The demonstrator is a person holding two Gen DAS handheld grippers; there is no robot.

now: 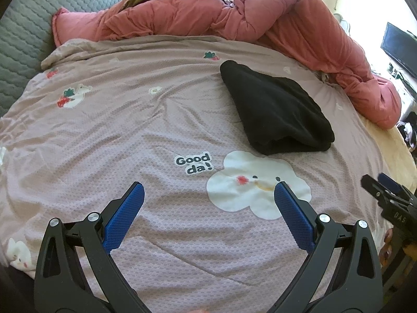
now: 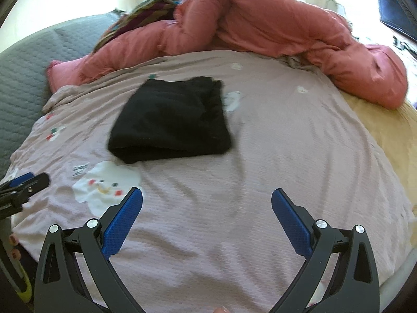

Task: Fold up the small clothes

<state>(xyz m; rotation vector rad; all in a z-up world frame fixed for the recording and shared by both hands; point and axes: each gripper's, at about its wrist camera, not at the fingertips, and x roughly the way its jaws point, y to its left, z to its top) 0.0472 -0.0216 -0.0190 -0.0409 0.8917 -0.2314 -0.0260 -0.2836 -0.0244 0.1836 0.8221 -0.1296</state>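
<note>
Mauve bedding printed with clouds and strawberries covers the bed (image 1: 156,130), and a rumpled pink duvet (image 1: 286,20) is heaped along its far side against a grey quilted headboard (image 1: 23,31). Ahead of the left gripper (image 1: 209,191) and off to its right lies the black garment (image 1: 276,112), already gathered into a compact, layered rectangle with a doubled edge facing the camera; from the right gripper (image 2: 207,197) it sits ahead and slightly to the left, well apart from both. Each gripper hangs over bare bedding with its 2 blue-padded fingers spread wide and nothing between them. The right gripper's tips show at the right edge of the left wrist view, and the left one's at the left edge of the right wrist view, so the 2 are side by side near the bed's near edge. Judging by the neat stack, this piece looks folded and set down. The right wrist view is a little blurred, so I cannot tell whether its far edge is fully squared. No other small clothes show on the bedding.
</note>
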